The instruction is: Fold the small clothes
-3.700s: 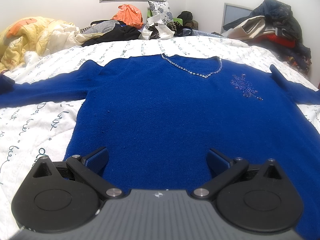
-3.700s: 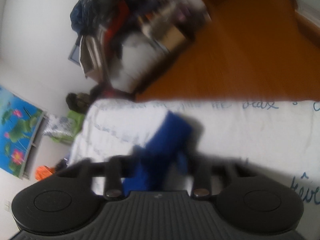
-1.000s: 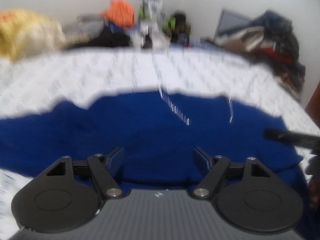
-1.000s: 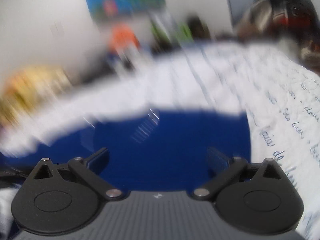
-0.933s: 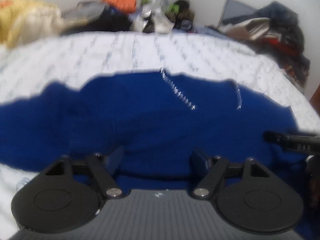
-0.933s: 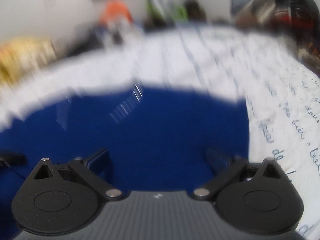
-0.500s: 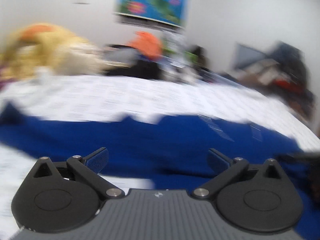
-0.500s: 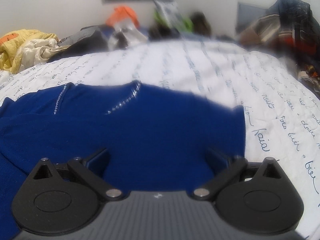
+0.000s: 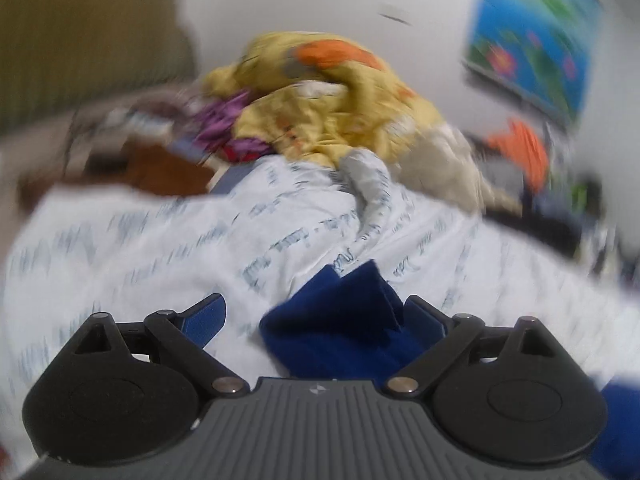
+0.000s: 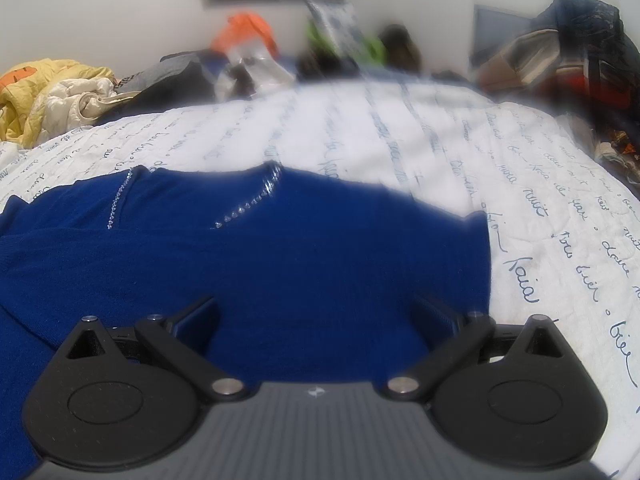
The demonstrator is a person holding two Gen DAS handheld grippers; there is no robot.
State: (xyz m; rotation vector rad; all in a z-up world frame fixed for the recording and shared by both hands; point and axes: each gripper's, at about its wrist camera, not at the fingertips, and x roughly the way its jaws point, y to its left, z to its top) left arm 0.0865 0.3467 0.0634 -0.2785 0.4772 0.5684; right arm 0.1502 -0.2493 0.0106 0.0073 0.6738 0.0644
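A royal-blue knit sweater (image 10: 300,248) with a sparkly beaded neckline (image 10: 244,210) lies on the white bedspread (image 10: 400,140). Its right sleeve is not in view and its right side ends in a straight edge. My right gripper (image 10: 316,312) hovers open over the sweater's lower body, holding nothing. In the left wrist view the end of the sweater's left sleeve (image 9: 344,320) lies between the fingers of my left gripper (image 9: 316,316), which is open. The sleeve rests against the right finger (image 9: 424,316). This view is motion-blurred.
The bedspread (image 9: 160,240) carries blue script writing. A yellow and orange quilt (image 9: 328,92) is heaped at the bed's far left corner. Piled clothes and bags (image 10: 248,64) line the headboard side, with a dark pile of clothing (image 10: 572,40) at the right. Brown floor (image 9: 160,168) shows beyond the bed's left edge.
My left gripper has swung left, from over the sweater's body to the cuff of the left sleeve. The right sleeve, spread out earlier, no longer shows beside the body. My right gripper has settled, still open.
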